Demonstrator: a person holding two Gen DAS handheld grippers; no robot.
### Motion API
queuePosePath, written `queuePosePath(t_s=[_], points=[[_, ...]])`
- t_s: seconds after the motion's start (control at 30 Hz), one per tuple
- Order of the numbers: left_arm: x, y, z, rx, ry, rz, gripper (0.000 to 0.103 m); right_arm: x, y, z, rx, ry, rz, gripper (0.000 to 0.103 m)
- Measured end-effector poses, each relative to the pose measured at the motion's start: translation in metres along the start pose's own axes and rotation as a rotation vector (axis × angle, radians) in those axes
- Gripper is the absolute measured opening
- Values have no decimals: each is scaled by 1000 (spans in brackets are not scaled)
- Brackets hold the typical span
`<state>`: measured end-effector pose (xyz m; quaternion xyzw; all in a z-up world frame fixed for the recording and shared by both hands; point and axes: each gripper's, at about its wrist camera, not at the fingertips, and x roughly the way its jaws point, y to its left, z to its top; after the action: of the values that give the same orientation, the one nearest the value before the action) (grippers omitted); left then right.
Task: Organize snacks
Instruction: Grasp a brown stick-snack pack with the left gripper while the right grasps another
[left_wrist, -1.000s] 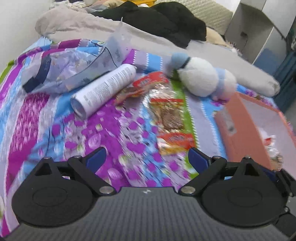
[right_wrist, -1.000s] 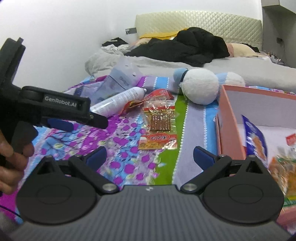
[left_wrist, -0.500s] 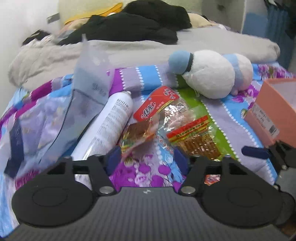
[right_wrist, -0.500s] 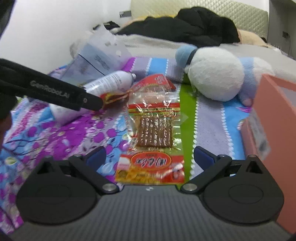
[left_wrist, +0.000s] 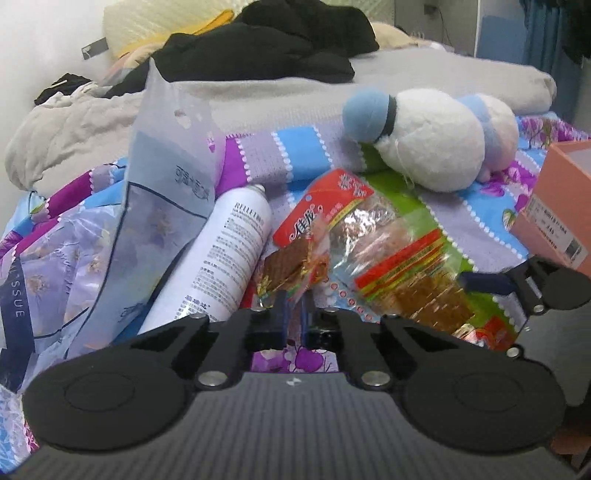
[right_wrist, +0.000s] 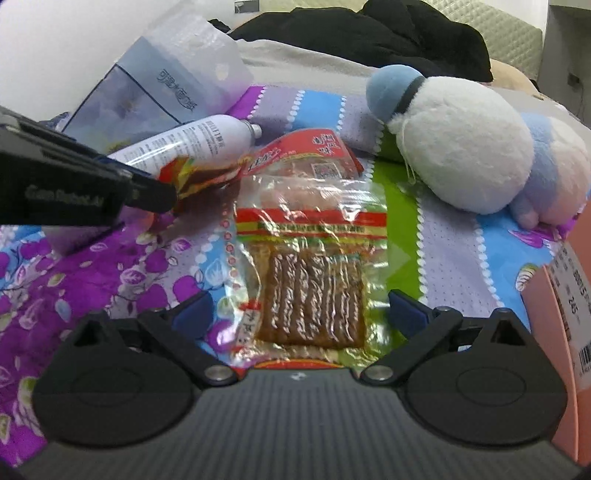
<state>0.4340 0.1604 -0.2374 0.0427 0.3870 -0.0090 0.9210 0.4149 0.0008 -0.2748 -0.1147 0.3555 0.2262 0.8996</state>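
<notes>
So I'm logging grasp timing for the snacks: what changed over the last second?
The left gripper moved in to the small red snack packet beside the white spray can and shut its fingers on the packet's corner. The right gripper, open but closing, came down over the clear packet of brown strips. The plush toy, the can and the pink box lie as before.

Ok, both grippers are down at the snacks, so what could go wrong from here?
The left gripper pinches only a corner of the small packet; it may tear or slip out. The right gripper is closing its jaws around the clear snack pack, flat on the bedspread; they could catch fabric.
</notes>
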Motion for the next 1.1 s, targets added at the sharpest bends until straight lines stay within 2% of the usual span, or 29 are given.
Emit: queuePosePath(t_s=[0.03, 0.1, 0.17, 0.23, 0.3, 0.5, 0.7, 0.87, 1.1], points=[[-3, 0, 0, -9, -6, -4, 6, -1, 0, 1, 6, -1, 4, 87], [-11, -1, 0, -22, -18, -11, 4, -3, 0, 4, 6, 1, 4, 83], [-19, -2, -1, -36, -26, -15, 3, -9, -1, 6, 10, 4, 12, 66], [-30, -4, -3, -55, -34, -22, 3, -16, -3, 6, 12, 14, 8, 65], [-41, -7, -5, -76, -37, -27, 3, -22, -4, 5, 11, 23, 18, 49], [-83, -16, -18, -136, -52, -44, 3, -53, -13, 0, 32, 31, 37, 46], [-130, -34, -36, -156, -64, -59, 3, -99, -19, -7, 56, 22, 41, 46], [-166, -45, -56, -180, -69, -77, 2, -138, -23, -23, 83, 38, 52, 46], [-178, -54, -75, -172, -30, -114, 4, -175, -26, -60, 131, 88, 58, 46]])
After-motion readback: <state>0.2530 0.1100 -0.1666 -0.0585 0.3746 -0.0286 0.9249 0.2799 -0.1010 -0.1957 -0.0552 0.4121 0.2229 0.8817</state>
